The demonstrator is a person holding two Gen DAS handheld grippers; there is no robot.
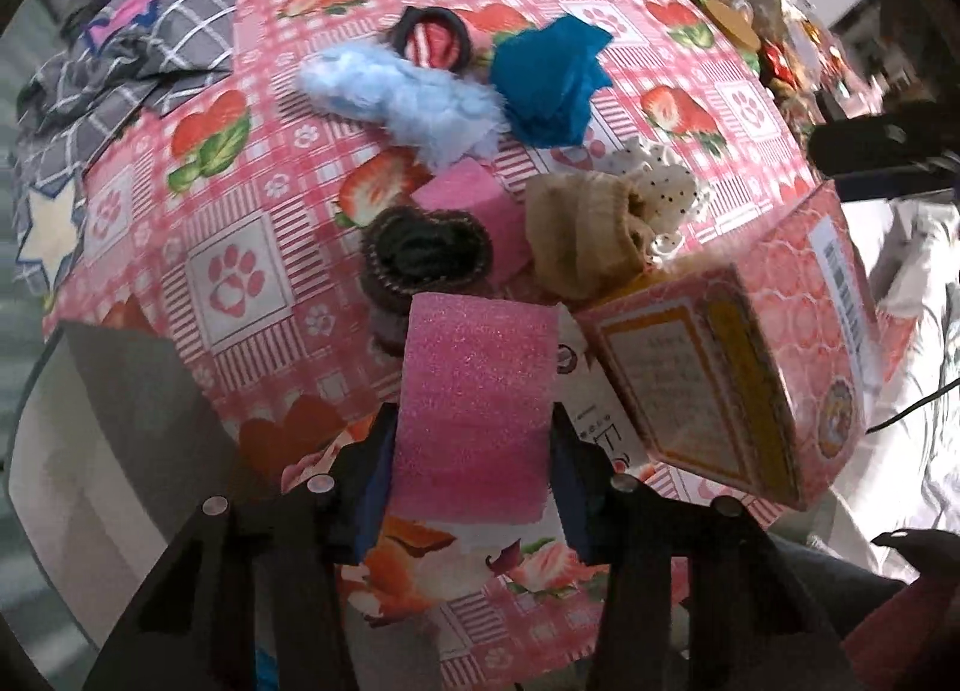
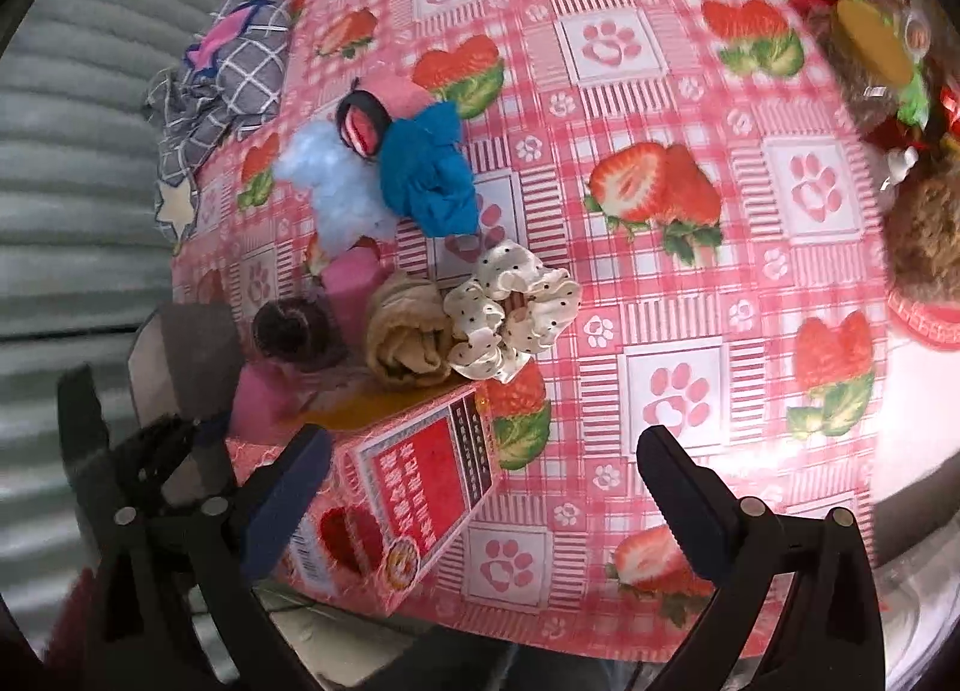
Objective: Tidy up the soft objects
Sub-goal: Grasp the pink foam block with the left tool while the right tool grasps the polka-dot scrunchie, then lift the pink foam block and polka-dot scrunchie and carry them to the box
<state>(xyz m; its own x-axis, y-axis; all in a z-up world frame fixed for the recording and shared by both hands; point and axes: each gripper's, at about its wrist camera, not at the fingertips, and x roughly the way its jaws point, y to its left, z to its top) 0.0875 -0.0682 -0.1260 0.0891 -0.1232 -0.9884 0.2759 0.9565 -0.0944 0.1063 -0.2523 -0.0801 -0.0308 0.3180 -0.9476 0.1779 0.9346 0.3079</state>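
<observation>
Strawberry-print tablecloth (image 2: 660, 295), grey checked bedding (image 1: 108, 85)

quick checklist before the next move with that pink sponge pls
1. Left gripper clamped on the pink sponge: ok, a pad on each side.
2. Sponge lifted off the tablecloth: cannot tell.
3. Right gripper free: ok, jaws wide open, nothing held.
4. Pink box clear of the right gripper: not ok, it lies between the open jaws.
5. Other soft items such as the blue cloth undisturbed: ok.
</observation>
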